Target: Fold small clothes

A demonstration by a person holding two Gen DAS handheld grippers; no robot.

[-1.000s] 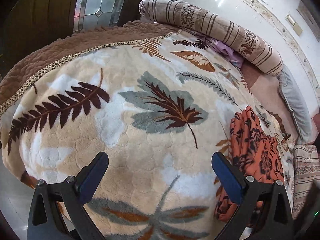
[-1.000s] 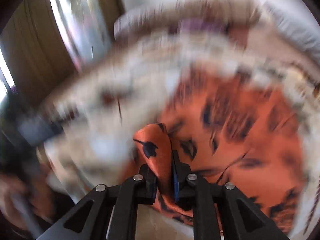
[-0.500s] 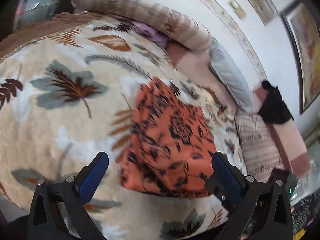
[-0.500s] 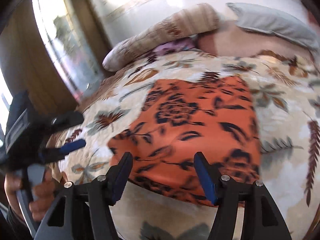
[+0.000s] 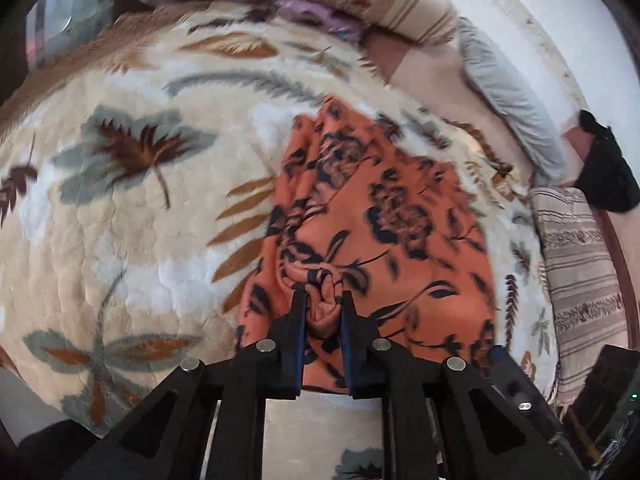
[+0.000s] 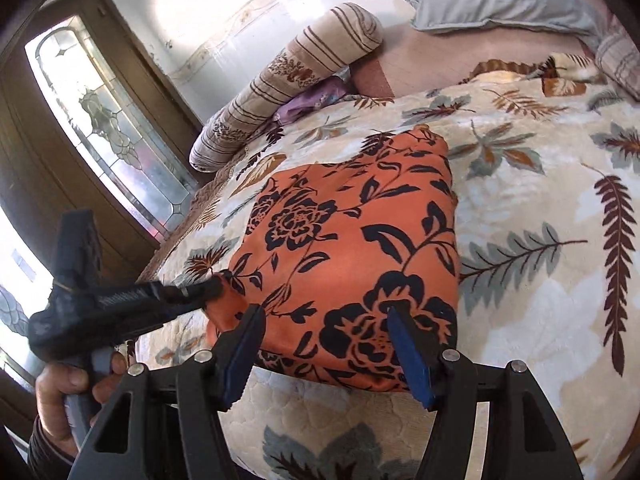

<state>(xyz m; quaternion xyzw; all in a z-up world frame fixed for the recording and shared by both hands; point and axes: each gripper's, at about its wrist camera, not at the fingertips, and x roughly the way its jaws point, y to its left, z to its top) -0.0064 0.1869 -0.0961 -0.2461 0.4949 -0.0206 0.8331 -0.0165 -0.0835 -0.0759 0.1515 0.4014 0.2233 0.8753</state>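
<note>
Orange black-flowered cloth garment [image 6: 352, 264] lies folded at frame centre on the leaf-patterned plush blanket [image 6: 540, 208] covering the bed. Left gripper [image 5: 323, 300], open half a second ago, now pinches a bunched fold at the garment's near-left corner. Right gripper [image 6: 326, 330] remains wide open, empty, over the near edge.

Bright window [image 6: 108, 132] glare, fisheye-bent edges, slight left-view blur.

Left gripper [image 5: 323, 300] pinches orange floral garment [image 5: 384, 216] on leaf-patterned blanket [image 5: 132, 216].
</note>
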